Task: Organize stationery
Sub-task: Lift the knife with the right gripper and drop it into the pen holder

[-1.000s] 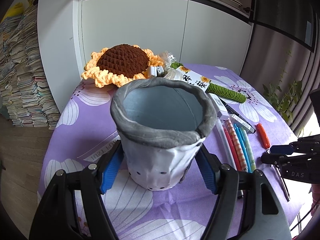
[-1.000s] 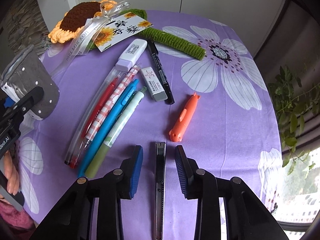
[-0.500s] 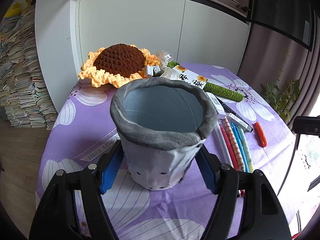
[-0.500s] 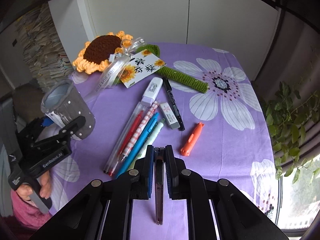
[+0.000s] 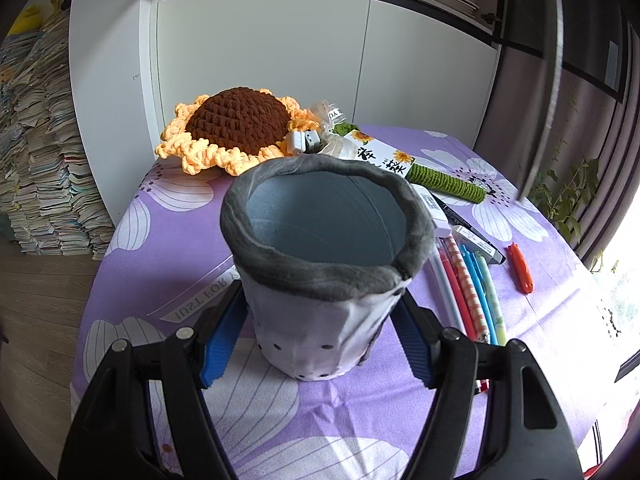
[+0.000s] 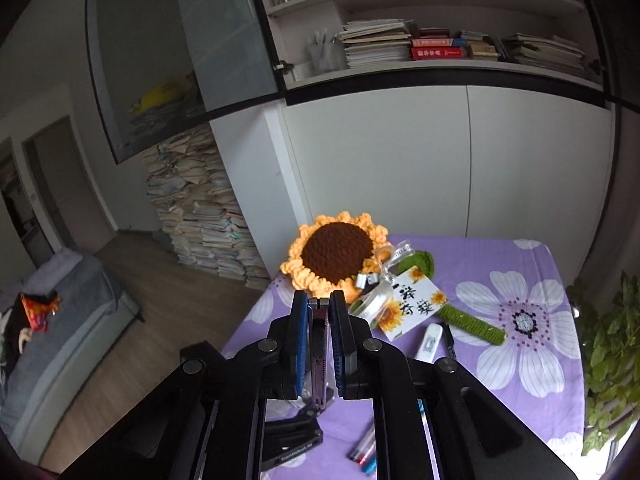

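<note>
My left gripper point(image 5: 320, 344) is shut on a grey-rimmed white fabric pen cup point(image 5: 324, 264) that stands on the purple flowered tablecloth point(image 5: 160, 240); the cup looks empty. My right gripper point(image 6: 319, 336) is shut on a slim metal utility knife point(image 6: 319, 360), lifted high and tilted up. The knife's blurred length shows at the upper right of the left wrist view point(image 5: 544, 92). Several pens point(image 5: 468, 288), a white correction tape point(image 5: 432, 208), an eraser point(image 5: 470, 236), a black marker point(image 5: 484, 240) and an orange cutter point(image 5: 520, 268) lie to the right of the cup.
A crocheted sunflower point(image 5: 236, 128) with a green stem point(image 5: 444, 182) and a printed card point(image 5: 380, 156) lies at the table's far side. White cabinets stand behind. Stacks of books point(image 5: 36, 152) rise at the left, a plant point(image 6: 612, 344) at the right.
My right gripper closed on the utility knife, lifted it off the table and tilted upward. The left gripper stayed shut on the cup, barely moving.
</note>
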